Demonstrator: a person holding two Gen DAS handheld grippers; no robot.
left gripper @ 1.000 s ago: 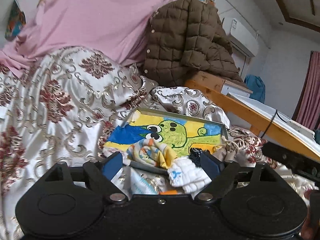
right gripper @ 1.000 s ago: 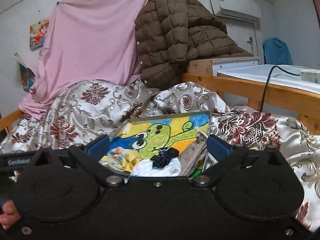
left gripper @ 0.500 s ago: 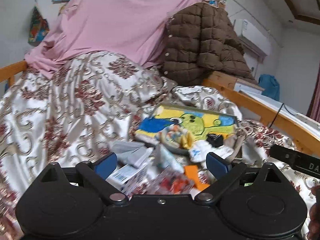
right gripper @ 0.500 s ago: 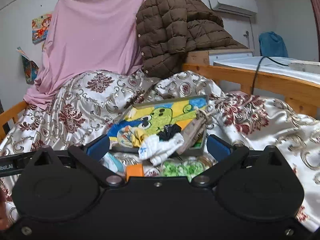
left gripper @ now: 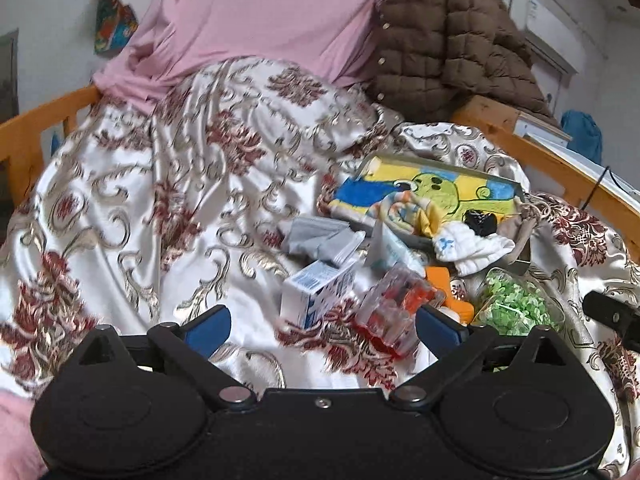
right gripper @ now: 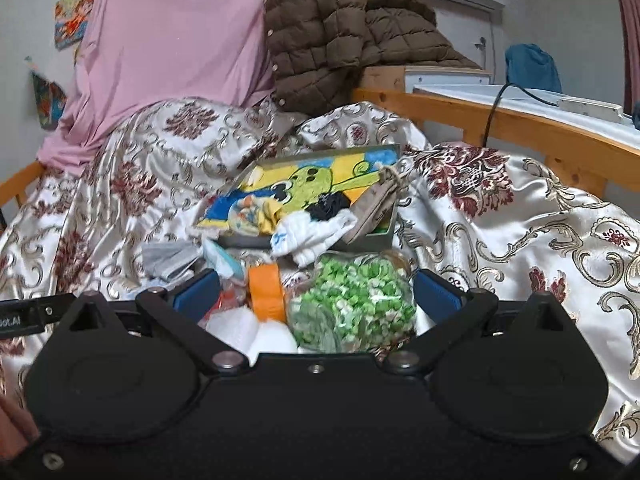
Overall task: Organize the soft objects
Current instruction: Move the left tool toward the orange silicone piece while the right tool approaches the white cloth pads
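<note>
A tray (left gripper: pixel 424 168) (right gripper: pixel 384 151) with a green cartoon picture lies on the bed. On its near side lie a yellow patterned cloth (left gripper: pixel 416 210) (right gripper: pixel 256 214), white socks (left gripper: pixel 472 244) (right gripper: pixel 316 236), a black cloth (left gripper: pixel 480 218) (right gripper: pixel 330 204) and a beige pouch (right gripper: pixel 376 208). Grey folded cloth (left gripper: pixel 316 236) (right gripper: pixel 168 258) lies beside the tray. My left gripper (left gripper: pixel 320 326) is open and empty, short of the pile. My right gripper (right gripper: pixel 316 292) is open and empty, over a bag of green pieces (right gripper: pixel 352 304) (left gripper: pixel 516 304).
A blue-white carton (left gripper: pixel 316 292), a clear box with red items (left gripper: pixel 396 308) and an orange tape roll (right gripper: pixel 266 290) (left gripper: pixel 448 284) lie in front of the tray. The patterned satin quilt (left gripper: pixel 160 208) covers the bed. Wooden rails (right gripper: pixel 520 124), a brown jacket (right gripper: pixel 340 28) and pink sheet (left gripper: pixel 260 12) stand behind.
Both grippers have pulled back and away from the tray, so the carton, clear box, tape roll and green bag have come into view. Both stay open.
</note>
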